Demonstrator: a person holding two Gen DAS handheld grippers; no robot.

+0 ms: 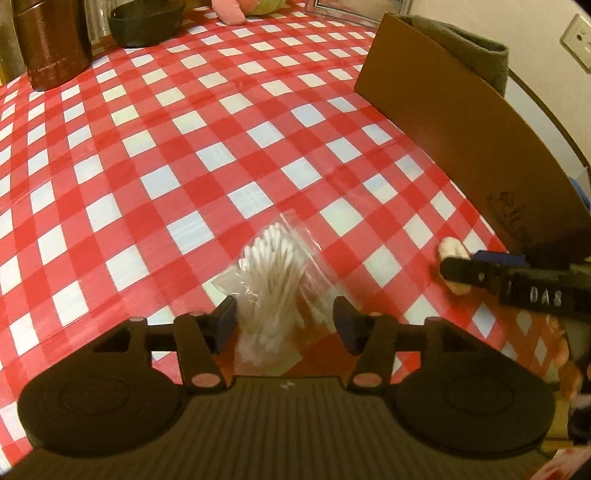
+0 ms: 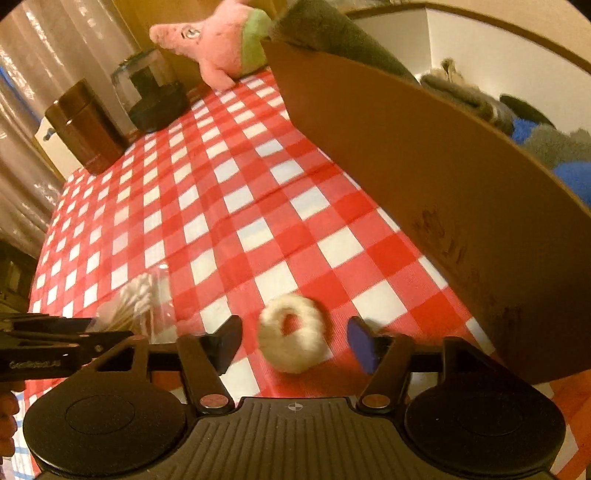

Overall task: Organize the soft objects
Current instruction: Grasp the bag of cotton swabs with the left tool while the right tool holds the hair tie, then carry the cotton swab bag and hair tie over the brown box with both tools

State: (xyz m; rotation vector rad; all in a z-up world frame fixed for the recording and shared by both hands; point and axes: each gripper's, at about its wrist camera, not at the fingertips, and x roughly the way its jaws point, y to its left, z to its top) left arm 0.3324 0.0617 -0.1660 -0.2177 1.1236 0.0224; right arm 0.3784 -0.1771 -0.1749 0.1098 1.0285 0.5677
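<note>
Left wrist view first: the left tool (image 1: 284,321) has its jaws spread pretty wide over the red-and-white checked tabletop (image 1: 155,147). A clear plastic bag of cotton swabs (image 1: 271,280) sits between the two fingers, lying on the cloth. It's a bit blurry, but neither pad looks like it's pressing on the bag, so it's loose rather than gripped. Off to the right edge you can see the right tool (image 1: 456,271) poking in, with a bit of the fluffy cream ring (image 1: 452,249) just past its tip. A cardboard box (image 1: 461,110) runs along the right side of the tabletop, with something grey and soft sticking out of its top. At the far left there's a dark brown canister (image 1: 51,44) and a black bowl-like thing (image 1: 146,24) next to it.

Right wrist view: the right tool (image 2: 293,343) is also open wide, and the fluffy cream ring (image 2: 291,334) lies on the cloth right between the fingers, with a gap on both sides, so nothing is clamped. The cardboard box (image 2: 443,177) is close on the right, and grey and blue plush stuff is visible inside it over the wall. The bag of cotton swabs (image 2: 138,306) is over at the left, near the left tool (image 2: 110,334), whose dark arm comes in from the left edge. At the far end of the tabletop sits a pink plush toy (image 2: 218,40) with a green band, just beside the box corner, plus the brown canister (image 2: 85,125) and the black bowl thing (image 2: 159,107).
</note>
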